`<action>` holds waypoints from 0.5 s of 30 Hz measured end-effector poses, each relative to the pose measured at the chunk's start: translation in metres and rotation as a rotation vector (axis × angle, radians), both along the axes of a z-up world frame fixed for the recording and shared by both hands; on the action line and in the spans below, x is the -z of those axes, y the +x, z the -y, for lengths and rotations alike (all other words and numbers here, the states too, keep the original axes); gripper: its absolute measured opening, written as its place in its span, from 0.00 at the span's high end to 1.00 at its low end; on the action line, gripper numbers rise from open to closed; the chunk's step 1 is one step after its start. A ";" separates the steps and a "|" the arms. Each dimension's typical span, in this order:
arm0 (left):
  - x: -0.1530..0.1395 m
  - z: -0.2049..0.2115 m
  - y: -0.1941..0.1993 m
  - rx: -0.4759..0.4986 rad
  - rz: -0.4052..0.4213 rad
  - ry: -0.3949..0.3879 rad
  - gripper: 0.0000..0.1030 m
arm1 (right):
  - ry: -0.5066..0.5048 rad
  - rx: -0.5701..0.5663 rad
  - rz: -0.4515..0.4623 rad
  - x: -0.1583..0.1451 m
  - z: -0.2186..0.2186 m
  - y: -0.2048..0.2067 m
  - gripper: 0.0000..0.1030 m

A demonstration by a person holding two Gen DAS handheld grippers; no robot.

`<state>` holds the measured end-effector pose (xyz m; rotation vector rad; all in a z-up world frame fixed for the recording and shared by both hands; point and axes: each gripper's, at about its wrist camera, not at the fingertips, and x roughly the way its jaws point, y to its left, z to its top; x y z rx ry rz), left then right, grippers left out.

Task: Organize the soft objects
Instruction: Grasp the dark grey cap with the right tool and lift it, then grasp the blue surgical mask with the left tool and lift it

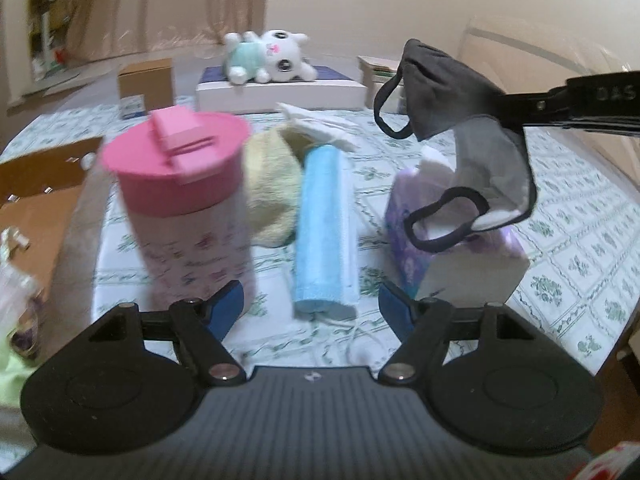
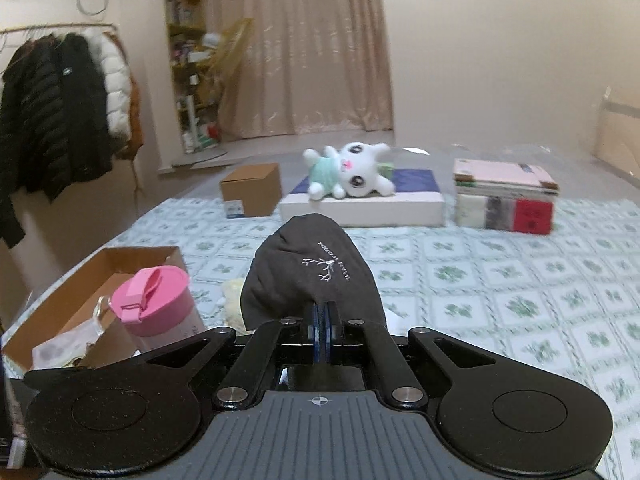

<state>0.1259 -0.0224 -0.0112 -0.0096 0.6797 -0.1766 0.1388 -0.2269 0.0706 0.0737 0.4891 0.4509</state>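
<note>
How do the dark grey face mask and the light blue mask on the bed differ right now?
1. The dark grey face mask hangs in the air, pinched in the right tongs; the light blue mask lies on the bed cover.
2. The grey one hangs open, ear loops dangling; the blue one lies as a long narrow strip.
3. The blue one sits between the open left tongs, untouched.

Both are soft cloth-like masks.

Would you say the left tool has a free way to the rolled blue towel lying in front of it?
Probably yes: the left tool is open, and the rolled blue towel lies straight ahead with nothing across it; the pink-lidded cup stands just to one side.
</note>
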 end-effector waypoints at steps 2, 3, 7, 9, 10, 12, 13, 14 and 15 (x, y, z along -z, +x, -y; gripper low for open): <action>0.006 0.009 0.009 0.020 0.001 0.024 0.36 | 0.013 0.022 -0.007 0.002 0.008 -0.004 0.98; 0.009 0.012 0.014 0.026 -0.002 0.035 0.41 | 0.019 0.030 -0.010 0.003 0.013 -0.007 0.98; 0.020 0.023 0.033 0.014 -0.012 0.064 0.46 | 0.034 0.048 -0.022 0.008 0.023 -0.011 0.98; 0.023 0.027 0.039 0.005 -0.009 0.083 0.46 | 0.033 0.048 -0.027 0.011 0.026 -0.013 0.98; 0.026 0.029 0.041 -0.002 -0.010 0.092 0.47 | 0.032 0.049 -0.029 0.012 0.026 -0.013 0.98; 0.033 0.034 0.046 -0.008 -0.020 0.121 0.50 | 0.035 0.050 -0.035 0.014 0.027 -0.013 0.98; 0.036 0.036 0.047 -0.012 -0.026 0.129 0.54 | 0.036 0.050 -0.036 0.015 0.028 -0.014 0.98; 0.039 0.037 0.048 -0.018 -0.030 0.130 0.59 | 0.035 0.049 -0.037 0.016 0.028 -0.014 0.98; 0.041 0.037 0.049 -0.021 -0.035 0.129 0.61 | 0.035 0.048 -0.037 0.017 0.029 -0.014 0.98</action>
